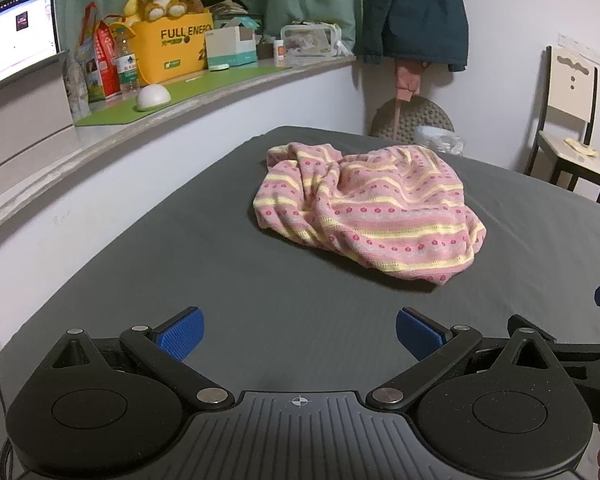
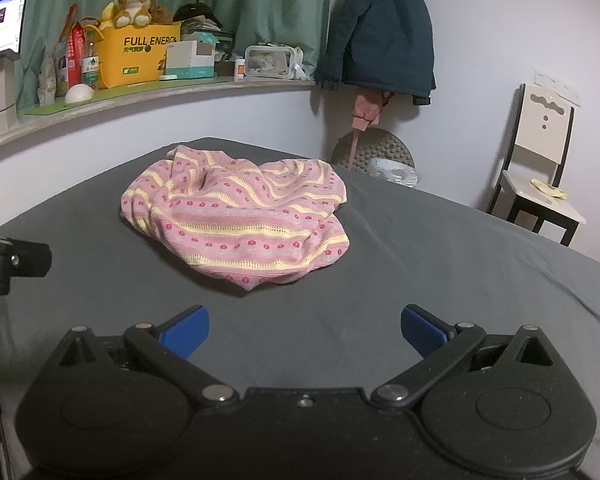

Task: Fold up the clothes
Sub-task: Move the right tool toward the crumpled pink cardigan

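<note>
Pink striped garment point(image 1: 370, 210) lies crumpled on grey bed point(image 1: 220, 280), ahead of left gripper point(image 1: 300, 336) and right gripper point(image 2: 305, 334), both spread, empty; best pinch edges, not bunched middle.

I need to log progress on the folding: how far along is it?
Nothing is folded: the pink striped garment lies crumpled on the grey sheet. Nothing in hand: left gripper and right gripper are open, short of it. Spreading and folding remain.

Garment point(image 1: 368, 208) lies on bed point(image 1: 180, 280), shelf point(image 1: 220, 80) behind, chair point(image 1: 572, 128) seemingly right.
</note>
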### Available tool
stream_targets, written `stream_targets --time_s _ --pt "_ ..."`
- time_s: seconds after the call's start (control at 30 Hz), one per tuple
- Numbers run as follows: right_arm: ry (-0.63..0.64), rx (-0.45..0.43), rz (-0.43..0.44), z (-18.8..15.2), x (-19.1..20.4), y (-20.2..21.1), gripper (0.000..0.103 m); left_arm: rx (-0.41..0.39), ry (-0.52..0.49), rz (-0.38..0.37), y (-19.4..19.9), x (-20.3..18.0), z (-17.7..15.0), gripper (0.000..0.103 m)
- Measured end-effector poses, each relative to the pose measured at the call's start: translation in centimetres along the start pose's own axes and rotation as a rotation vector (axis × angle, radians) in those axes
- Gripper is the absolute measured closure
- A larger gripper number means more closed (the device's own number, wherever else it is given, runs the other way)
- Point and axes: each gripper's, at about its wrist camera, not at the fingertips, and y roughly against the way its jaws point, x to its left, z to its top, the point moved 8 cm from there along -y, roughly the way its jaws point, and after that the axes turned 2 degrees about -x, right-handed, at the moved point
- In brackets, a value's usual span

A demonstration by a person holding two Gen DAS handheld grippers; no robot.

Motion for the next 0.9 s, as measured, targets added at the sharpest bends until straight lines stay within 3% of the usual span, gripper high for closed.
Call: stream_targets --time_s 0.33,0.63,0.77,0.9 --pt "0.178 -0.052 0.040 -0.6 0.7 -2.4 0.000 -0.010 -0.018 0.017 -0.4 0.9 -0.1 0.000" --pt "0.236 -0.097 0.106 1.2 2.9 -5.6 0.011 -0.009 0.002 -0.014 -0.6 0.3 -0.2 0.000" --pt "0.238 -0.099 0.130 1.5 4.6 -6.9 0.012 0.001 0.063 -0.053 -0.8 0.5 -0.3 0.000" --pt "0.241 -0.108 0.149 1.0 6.0 -7.3 0.012 0.016 0.083 -0.008 -1.2 0.9 -0.7 0.000"
